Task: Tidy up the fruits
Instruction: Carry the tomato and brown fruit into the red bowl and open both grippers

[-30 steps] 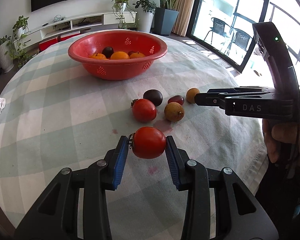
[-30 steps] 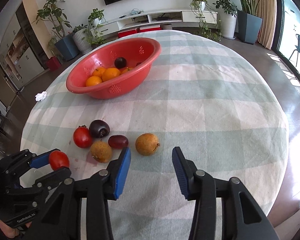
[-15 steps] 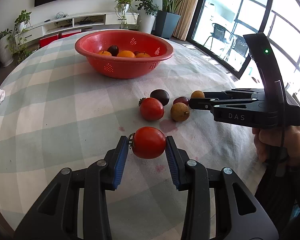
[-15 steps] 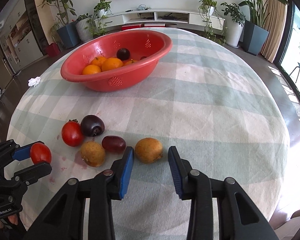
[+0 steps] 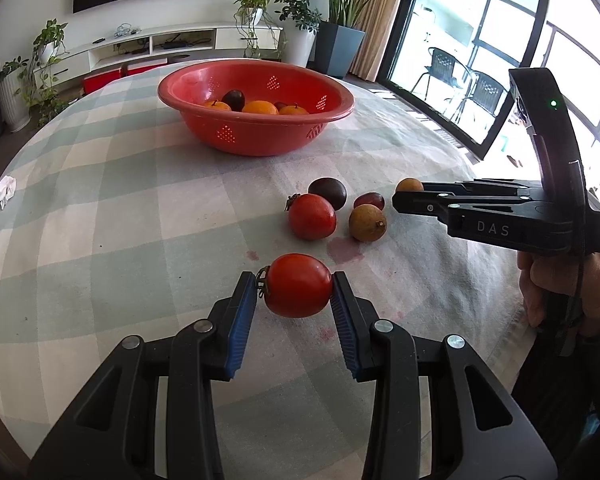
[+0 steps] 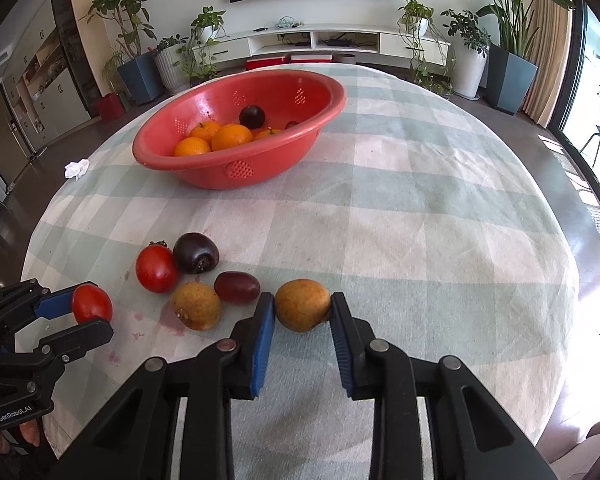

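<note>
Left tool point(image 5: 293, 294) grips a red tomato point(image 5: 298, 285) at lower centre; right tool point(image 6: 302, 314) is closing on a tan fruit point(image 6: 302, 305) between its pads. The red basket point(image 6: 236, 168) lies beyond both, toward upper centre, somewhat nearer the left tool.

Left tongs point(image 5: 294, 285) at the bottom middle are clamped on a red tomato point(image 5: 298, 285), blue pads pressed to both sides. Just above it on the checked worktop point(image 5: 100, 220) sit another tomato point(image 5: 311, 216), a dark plum point(image 5: 328, 192), a small reddish fruit point(image 5: 369, 201) and a brown one point(image 5: 367, 223). Right tongs point(image 5: 398, 198) come in from the right edge, closing around a tan fruit point(image 5: 409, 185). Red basket point(image 5: 256, 136) with oranges sits upper middle.
</note>
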The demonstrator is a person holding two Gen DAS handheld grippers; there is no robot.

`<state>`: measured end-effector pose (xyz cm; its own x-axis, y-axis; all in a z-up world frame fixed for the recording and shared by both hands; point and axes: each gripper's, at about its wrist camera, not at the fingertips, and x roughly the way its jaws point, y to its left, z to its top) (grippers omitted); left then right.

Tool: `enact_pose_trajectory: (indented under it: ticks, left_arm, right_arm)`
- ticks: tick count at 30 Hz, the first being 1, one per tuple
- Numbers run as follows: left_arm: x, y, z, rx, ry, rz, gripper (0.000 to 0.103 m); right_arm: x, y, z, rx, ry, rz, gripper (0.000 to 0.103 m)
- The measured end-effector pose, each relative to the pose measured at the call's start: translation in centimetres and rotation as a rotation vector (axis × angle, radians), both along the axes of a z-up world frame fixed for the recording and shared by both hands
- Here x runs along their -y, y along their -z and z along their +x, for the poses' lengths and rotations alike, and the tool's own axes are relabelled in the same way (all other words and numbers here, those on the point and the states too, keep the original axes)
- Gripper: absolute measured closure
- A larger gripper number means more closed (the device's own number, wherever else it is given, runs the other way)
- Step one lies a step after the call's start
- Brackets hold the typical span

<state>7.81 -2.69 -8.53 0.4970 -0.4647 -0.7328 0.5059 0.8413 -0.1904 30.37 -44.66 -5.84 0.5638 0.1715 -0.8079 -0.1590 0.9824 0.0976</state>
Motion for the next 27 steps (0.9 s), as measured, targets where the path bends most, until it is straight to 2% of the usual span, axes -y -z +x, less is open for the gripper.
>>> enact_pose_trajectory:
  ticks: [9,13,17,22,25,27]
  left_arm:
    - [-1.7,-2.2,1.2,0.027,-0.035,-0.021,0.067]
    - [-2.7,-4.8,3.0,0.079,-0.051,-0.005,0.067]
    - [-2.9,-7.9,5.4,0.142,-0.050,0.023,0.067]
    - [-1.2,-11.0,9.3,0.190,-0.023,0.071,0.067]
    - [0.3,-11.7,11.5,0.195,0.005,0.097,0.067]
    - [1.4,-11.5,12.7,0.185,0.028,0.114,0.067]
  right_arm:
    - [2.9,-2.0,0.0,0.020,0.079,0.133,0.072]
    - [5.2,-4.6,0.9,0.069,0.132,0.167,0.072]
    - [6.4,-8.4,2.3,0.163,0.160,0.168,0.072]
    - [4.0,-13.1,4.9,0.268,0.079,0.151,0.072]
    - [1.6,-14.1,7.4,0.267,0.011,0.155,0.072]
    - [-0.1,-13.8,9.3,0.240,-0.026,0.147,0.072]
